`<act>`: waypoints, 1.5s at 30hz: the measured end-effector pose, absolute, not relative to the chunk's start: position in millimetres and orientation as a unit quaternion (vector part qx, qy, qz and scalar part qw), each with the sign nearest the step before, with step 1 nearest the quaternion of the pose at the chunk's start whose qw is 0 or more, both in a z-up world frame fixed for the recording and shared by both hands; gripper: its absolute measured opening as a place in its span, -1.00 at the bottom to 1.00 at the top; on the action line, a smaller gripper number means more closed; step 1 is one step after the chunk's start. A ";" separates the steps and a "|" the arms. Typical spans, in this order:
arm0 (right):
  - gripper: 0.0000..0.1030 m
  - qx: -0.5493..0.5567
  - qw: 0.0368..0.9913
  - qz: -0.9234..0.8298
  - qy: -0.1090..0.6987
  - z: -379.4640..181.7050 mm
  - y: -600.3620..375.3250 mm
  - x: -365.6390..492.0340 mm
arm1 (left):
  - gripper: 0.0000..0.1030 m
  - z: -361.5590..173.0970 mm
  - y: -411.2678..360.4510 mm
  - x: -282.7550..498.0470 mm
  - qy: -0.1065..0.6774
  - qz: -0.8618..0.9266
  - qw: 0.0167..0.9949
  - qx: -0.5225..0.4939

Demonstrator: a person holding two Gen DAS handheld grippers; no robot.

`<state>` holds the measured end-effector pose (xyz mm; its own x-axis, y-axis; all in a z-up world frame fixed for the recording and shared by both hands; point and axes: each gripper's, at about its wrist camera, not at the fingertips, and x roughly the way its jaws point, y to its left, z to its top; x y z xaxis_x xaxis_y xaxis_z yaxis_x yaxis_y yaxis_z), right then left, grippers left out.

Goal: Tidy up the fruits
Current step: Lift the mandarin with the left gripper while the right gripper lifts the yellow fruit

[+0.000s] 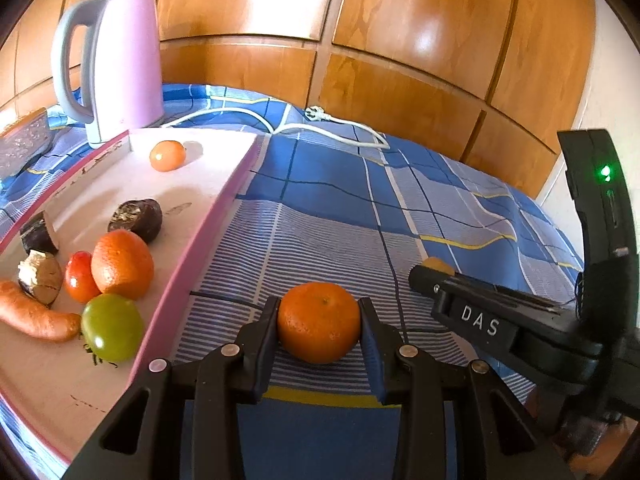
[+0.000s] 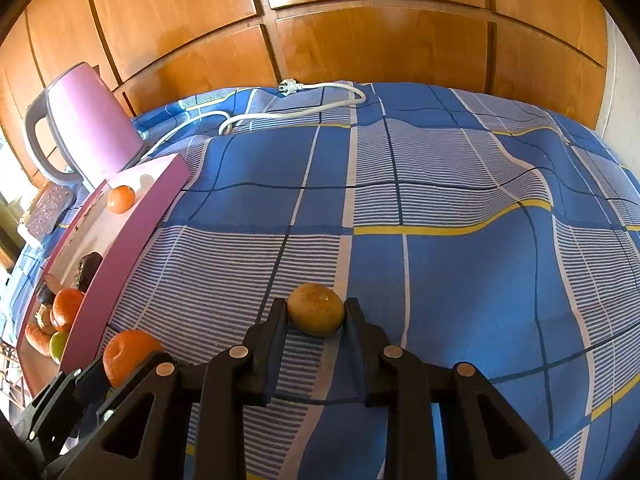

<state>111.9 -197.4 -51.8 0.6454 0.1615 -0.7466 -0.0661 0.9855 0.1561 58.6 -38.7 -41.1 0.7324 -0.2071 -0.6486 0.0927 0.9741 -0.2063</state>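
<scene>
Here, an orange mandarin (image 1: 319, 322) is clamped between the fingers of the left gripper (image 1: 320, 320), just right of the pink tray (image 1: 208, 236) on the checked blue cloth (image 1: 340, 200). Further right of the tray, a brownish-yellow fruit (image 2: 316, 309) is grasped by the right gripper (image 2: 316, 312).

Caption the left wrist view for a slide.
Left gripper clamps a round orange tangerine on the blue checked cloth, beside the pink-rimmed tray of produce.
</scene>
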 end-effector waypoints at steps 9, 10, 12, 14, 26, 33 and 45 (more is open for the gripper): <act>-0.44 0.057 0.905 0.066 0.416 -51.2 -196.2 108.6 | -0.26 -34.0 -34.3 53.0 0.341 -0.068 0.933 -0.087; -0.44 0.058 0.905 0.067 0.416 -51.1 -196.4 108.2 | -0.26 -33.8 -33.6 52.9 0.341 -0.067 0.933 -0.089; -0.45 0.061 0.906 0.069 0.414 -50.4 -196.4 106.9 | -0.26 -33.4 -33.2 52.6 0.341 -0.064 0.933 -0.092; -0.45 0.063 0.909 0.073 0.406 -47.2 -196.4 104.6 | -0.26 -32.7 -32.7 51.7 0.338 -0.059 0.935 -0.093; -0.44 0.073 0.922 0.093 0.368 -32.5 -194.7 94.9 | -0.26 -23.9 -27.0 45.2 0.314 -0.037 0.943 -0.101; -0.44 0.060 0.928 0.110 0.350 -26.6 -186.7 88.0 | -0.26 -20.6 -20.4 43.4 0.305 -0.022 0.946 -0.110; -0.44 0.044 0.933 0.125 0.336 -22.2 -176.2 80.6 | -0.26 -9.1 -4.0 30.5 0.276 0.005 0.952 -0.132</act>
<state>80.6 -176.2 -22.2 0.7437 0.2619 -0.6151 -0.2028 0.9651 0.1656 30.5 -4.0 -9.1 0.8474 -0.0632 -0.5271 -0.0830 0.9649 -0.2491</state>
